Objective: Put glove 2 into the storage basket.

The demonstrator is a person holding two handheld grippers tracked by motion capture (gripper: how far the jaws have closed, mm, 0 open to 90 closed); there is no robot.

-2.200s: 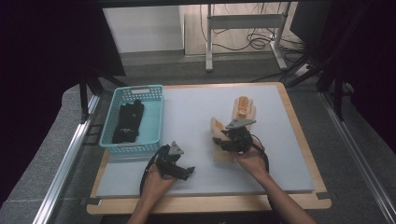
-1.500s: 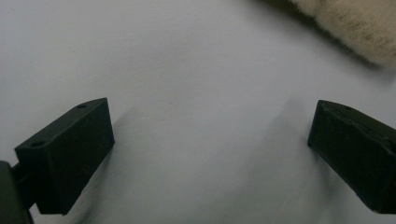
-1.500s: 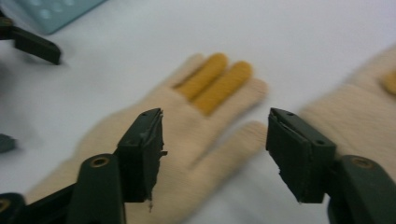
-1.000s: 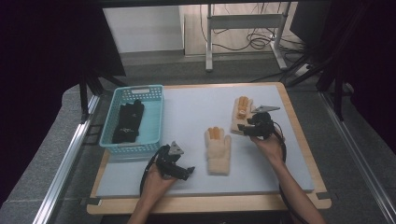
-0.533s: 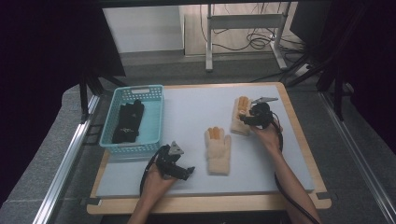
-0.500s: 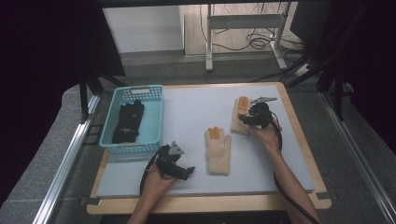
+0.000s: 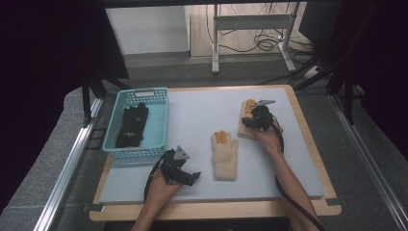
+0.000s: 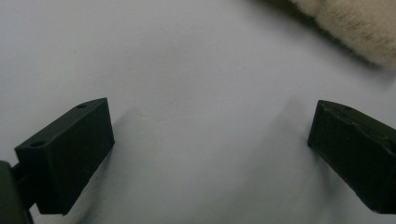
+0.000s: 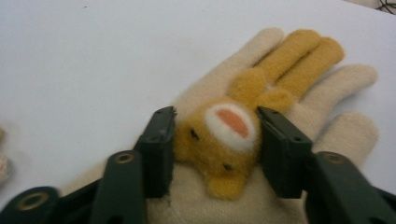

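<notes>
Two cream plush gloves lie on the white mat [image 7: 202, 115]. One glove [image 7: 225, 155] with orange fingertips is flat at the middle. Its fuzzy edge [image 8: 355, 28] shows past my left gripper [image 8: 210, 112], which rests open on the mat near the front edge [image 7: 192, 175]. The second glove [image 9: 327, 93] lies at the back right [image 7: 246, 107] and carries a yellow bear face [image 9: 229, 135]. My right gripper [image 9: 215, 114] comes down on it [image 7: 248, 122], with a jaw pressed against each side of the bear face.
A teal basket [image 7: 159, 122] stands at the left of the mat with black gloves [image 7: 131, 126] inside. The wooden table edge [image 7: 216, 209] runs along the front. A cable trails from each gripper toward the person's forearms.
The right gripper let go of the middle glove and moved back and right onto the bear-face glove. In the last half second it barely shifted. The left gripper stayed put.
</notes>
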